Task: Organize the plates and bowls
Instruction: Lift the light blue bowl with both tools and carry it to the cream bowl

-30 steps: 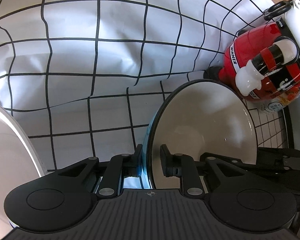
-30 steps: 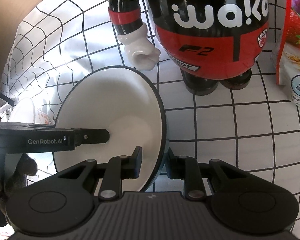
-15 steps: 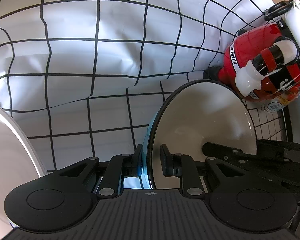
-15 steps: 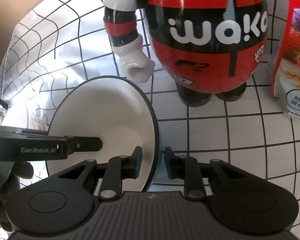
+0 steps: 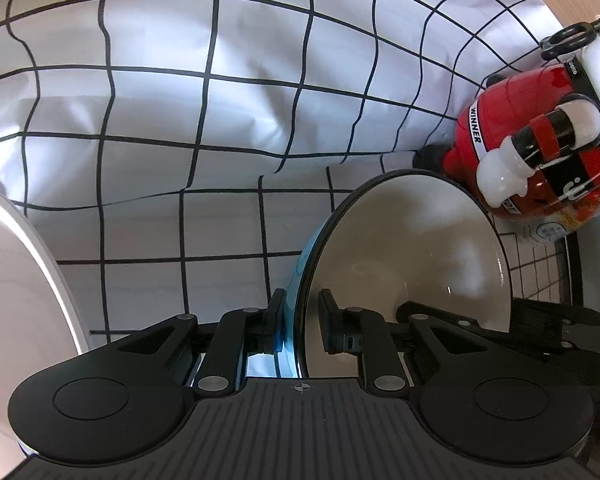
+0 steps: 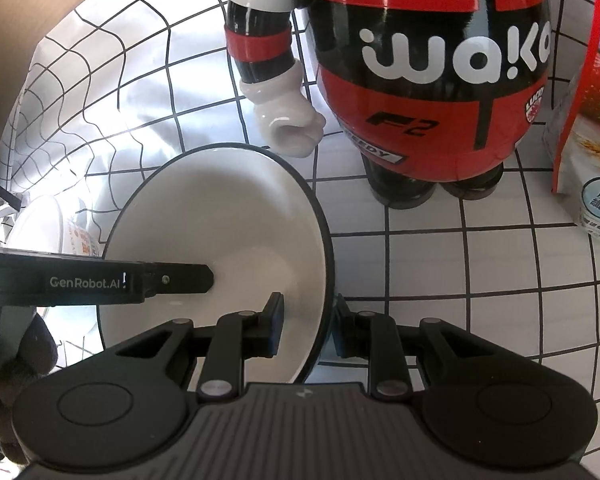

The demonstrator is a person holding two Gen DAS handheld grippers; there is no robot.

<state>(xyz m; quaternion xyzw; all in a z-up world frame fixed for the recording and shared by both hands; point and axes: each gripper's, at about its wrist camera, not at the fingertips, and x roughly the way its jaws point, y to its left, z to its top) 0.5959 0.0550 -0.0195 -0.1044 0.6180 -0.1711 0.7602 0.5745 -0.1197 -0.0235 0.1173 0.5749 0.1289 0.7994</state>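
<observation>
A bowl [image 5: 412, 256], white inside and blue outside with a dark rim, is held tilted on edge above the grid cloth. My left gripper [image 5: 302, 312] straddles its rim, one pad on the blue outside and one inside, and its jaws are closing on the wall. My right gripper [image 6: 308, 320] is shut on the same bowl [image 6: 228, 208] at another part of the rim. In the right wrist view, the left gripper's inner finger [image 6: 172, 279] reaches across the bowl's white inside. The right gripper's fingers [image 5: 480, 324] show at the bowl's lower right in the left wrist view.
A red, black and white figurine [image 6: 432, 80] stands just behind the bowl, with a snack bag [image 6: 588, 140] to its right. A large white plate [image 5: 12, 280] lies at the left edge. A printed white cup [image 6: 48, 228] sits left of the bowl. A gloved hand [image 6: 20, 360] holds the left gripper.
The left jaws have narrowed slightly on the bowl's rim. The bowl and both grippers otherwise stay where they were.
</observation>
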